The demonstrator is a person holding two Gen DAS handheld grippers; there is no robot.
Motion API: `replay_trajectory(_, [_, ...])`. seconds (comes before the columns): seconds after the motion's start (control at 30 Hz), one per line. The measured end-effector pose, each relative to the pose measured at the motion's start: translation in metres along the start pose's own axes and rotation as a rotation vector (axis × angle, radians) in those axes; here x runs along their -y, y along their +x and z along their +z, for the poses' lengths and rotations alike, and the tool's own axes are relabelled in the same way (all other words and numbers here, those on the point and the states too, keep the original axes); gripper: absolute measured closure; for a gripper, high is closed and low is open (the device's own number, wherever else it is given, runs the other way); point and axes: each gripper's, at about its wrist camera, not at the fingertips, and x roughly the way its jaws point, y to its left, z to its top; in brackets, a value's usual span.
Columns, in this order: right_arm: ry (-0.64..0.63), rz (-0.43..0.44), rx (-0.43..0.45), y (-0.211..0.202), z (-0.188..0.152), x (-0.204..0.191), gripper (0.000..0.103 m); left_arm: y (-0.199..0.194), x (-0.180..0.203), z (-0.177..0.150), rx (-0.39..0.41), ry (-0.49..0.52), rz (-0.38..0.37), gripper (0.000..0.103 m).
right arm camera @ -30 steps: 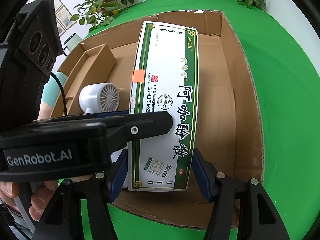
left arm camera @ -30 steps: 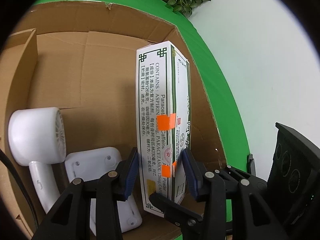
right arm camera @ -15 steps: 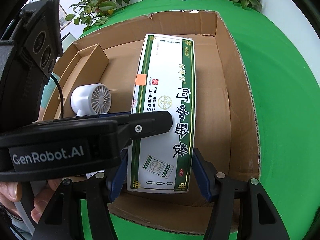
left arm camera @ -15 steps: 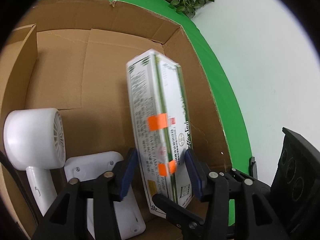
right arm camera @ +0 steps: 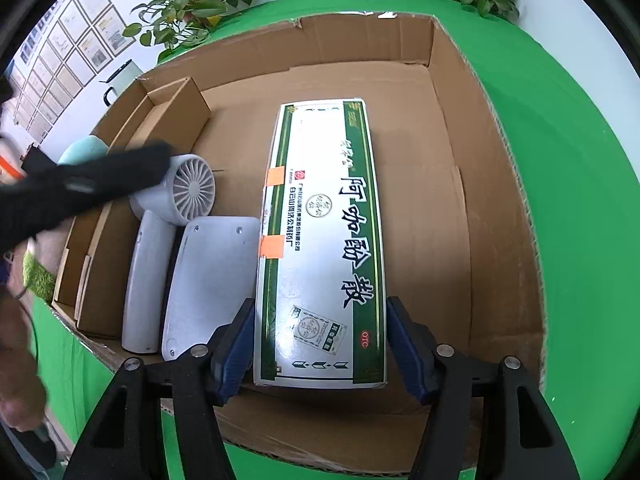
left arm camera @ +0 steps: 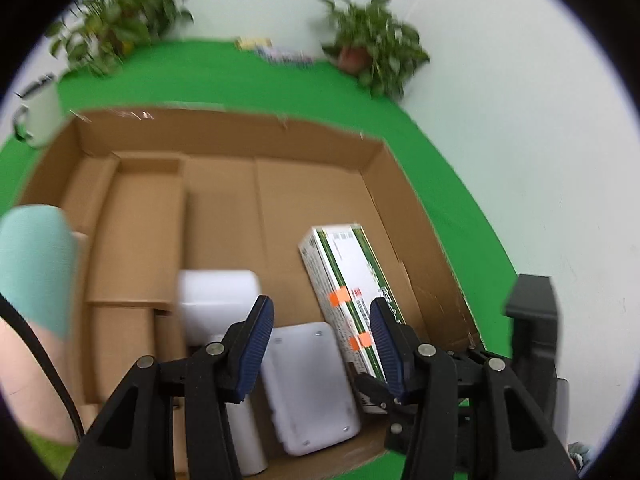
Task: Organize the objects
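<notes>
The white-and-green medicine carton (right arm camera: pixel 324 248) is being seen lying flat on the floor of the open cardboard box (right arm camera: pixel 452 92), at the centre of the right wrist frame, just beside a white flat device (right arm camera: pixel 208 280) on its left. A white handheld fan (right arm camera: pixel 176 216) is being shown further left, next to the device. The right gripper (right arm camera: pixel 320 344) is being opened at the bottom of the frame, its blue pads standing off either side of the carton's near end, nothing being gripped. In the left wrist frame the left gripper (left arm camera: pixel 322 344) is being held partly open and empty above the box, at lower centre. The box is being carried by a green tabletop (right arm camera: pixel 560 128), with potted plants (right arm camera: pixel 200 0) along the upper edge.
</notes>
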Motion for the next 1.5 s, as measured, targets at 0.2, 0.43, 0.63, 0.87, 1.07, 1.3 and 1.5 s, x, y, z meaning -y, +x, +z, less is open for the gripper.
replay_trajectory(0.2, [-0.006,-0.01,0.009,0.003,-0.005,-0.01,0.038,-0.032,-0.005,-0.003,0.122,0.062,0.038,0.055])
replay_trajectory(0.43, [-0.032,-0.004,0.003,-0.001,-0.009,-0.023,0.024,-0.065,-0.016,-0.021,0.167,0.091,0.071,0.055])
replay_trajectory(0.63, [-0.055,-0.042,0.028,-0.006,-0.012,-0.032,0.024,-0.074,-0.025,-0.036,0.21,0.118,0.119,0.055])
replay_trajectory(0.87, [-0.133,-0.111,0.245,-0.047,-0.032,-0.054,0.008,-0.094,-0.031,-0.054,0.327,0.163,0.206,0.045])
replay_trajectory(1.07, [-0.191,-0.215,0.541,-0.083,-0.073,-0.08,0.001,-0.101,-0.041,-0.074,0.411,0.139,0.283,0.023])
replay_trajectory(1.3, [-0.135,-0.186,0.605,-0.08,-0.09,-0.083,0.001,-0.087,-0.062,-0.09,0.414,0.106,0.365,0.023])
replay_trajectory(1.5, [-0.075,-0.18,0.606,-0.064,-0.093,-0.072,0.001,-0.07,-0.065,-0.098,0.415,0.129,0.408,0.023])
